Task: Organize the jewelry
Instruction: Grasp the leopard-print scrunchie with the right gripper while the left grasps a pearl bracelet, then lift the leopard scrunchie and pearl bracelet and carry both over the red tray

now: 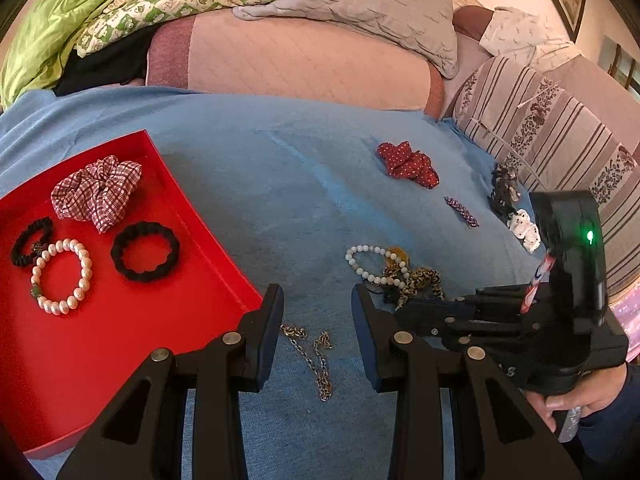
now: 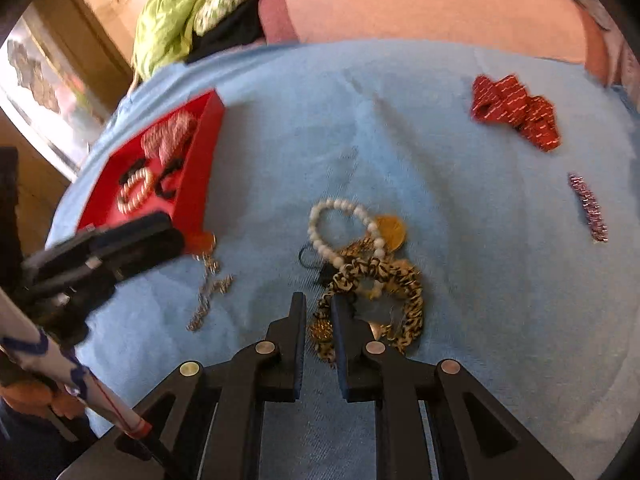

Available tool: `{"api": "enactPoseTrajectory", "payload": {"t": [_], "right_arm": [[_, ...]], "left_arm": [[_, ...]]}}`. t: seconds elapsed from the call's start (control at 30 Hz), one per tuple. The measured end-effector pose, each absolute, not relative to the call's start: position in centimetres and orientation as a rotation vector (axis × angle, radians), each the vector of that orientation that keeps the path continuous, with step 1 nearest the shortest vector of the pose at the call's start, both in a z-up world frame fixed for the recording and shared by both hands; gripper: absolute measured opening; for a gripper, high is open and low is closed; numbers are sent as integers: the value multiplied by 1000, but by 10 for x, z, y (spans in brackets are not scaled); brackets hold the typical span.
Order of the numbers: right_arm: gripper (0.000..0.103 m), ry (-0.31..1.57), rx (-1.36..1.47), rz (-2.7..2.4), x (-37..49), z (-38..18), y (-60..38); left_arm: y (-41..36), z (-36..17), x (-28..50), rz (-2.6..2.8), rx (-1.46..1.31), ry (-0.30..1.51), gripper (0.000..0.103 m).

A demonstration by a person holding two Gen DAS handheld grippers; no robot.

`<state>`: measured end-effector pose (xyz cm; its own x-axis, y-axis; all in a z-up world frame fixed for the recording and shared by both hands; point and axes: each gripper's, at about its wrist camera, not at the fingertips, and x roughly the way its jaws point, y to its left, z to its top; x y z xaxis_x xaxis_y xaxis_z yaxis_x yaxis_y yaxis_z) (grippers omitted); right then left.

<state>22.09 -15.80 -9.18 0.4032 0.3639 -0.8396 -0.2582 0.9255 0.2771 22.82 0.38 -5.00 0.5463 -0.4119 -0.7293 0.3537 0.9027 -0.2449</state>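
A red tray (image 1: 132, 320) on the blue cloth holds a checked scrunchie (image 1: 98, 190), a pearl bracelet (image 1: 62, 276) and two black bands (image 1: 145, 252). My left gripper (image 1: 317, 300) is open above a thin metal chain (image 1: 316, 356) beside the tray. My right gripper (image 2: 319, 306) is nearly closed around the edge of a leopard-print scrunchie (image 2: 384, 280), which lies in a heap with a white bead bracelet (image 2: 344, 228) and a gold disc (image 2: 390, 228). The heap also shows in the left wrist view (image 1: 400, 272), with the right gripper (image 1: 400, 304) at it.
A red dotted scrunchie (image 1: 408, 164), a purple hair clip (image 1: 462, 212), a dark scrunchie (image 1: 504, 190) and a white spotted one (image 1: 524, 230) lie on the cloth to the right. Pillows (image 1: 360, 4) and a green quilt (image 1: 80, 4) lie behind.
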Motion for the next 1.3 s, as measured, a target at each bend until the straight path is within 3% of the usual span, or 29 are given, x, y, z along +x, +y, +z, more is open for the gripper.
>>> {"api": "enactPoseTrajectory", "payload": {"t": [0.17,0.4,0.6,0.83,1.1,1.13,1.3], "right_arm": [[13,1031,212,454,215,-74,-172],[13,800,472,472,206,-30,-227],[13,766,553,444,206,-27,-250],[13,761,597,441,207,-27,-262],[13,752,604,446,209,-25,-267],[13,751,607,445,210,-24,-267],[13,734,601,446,206,-21,-265]], "left_arm": [[1,-49,227,-476,-75,887,34],[-7,-50,241,-521,-186,953,34],[-40,-55,277,-475,-144,1046,34],[-83,-78,303,-369,48,1140,22],[-91,-92,303,-327,119,1126,21],[-88,-90,301,-322,112,1113,7],[-75,-78,281,-363,45,1013,5]]}}
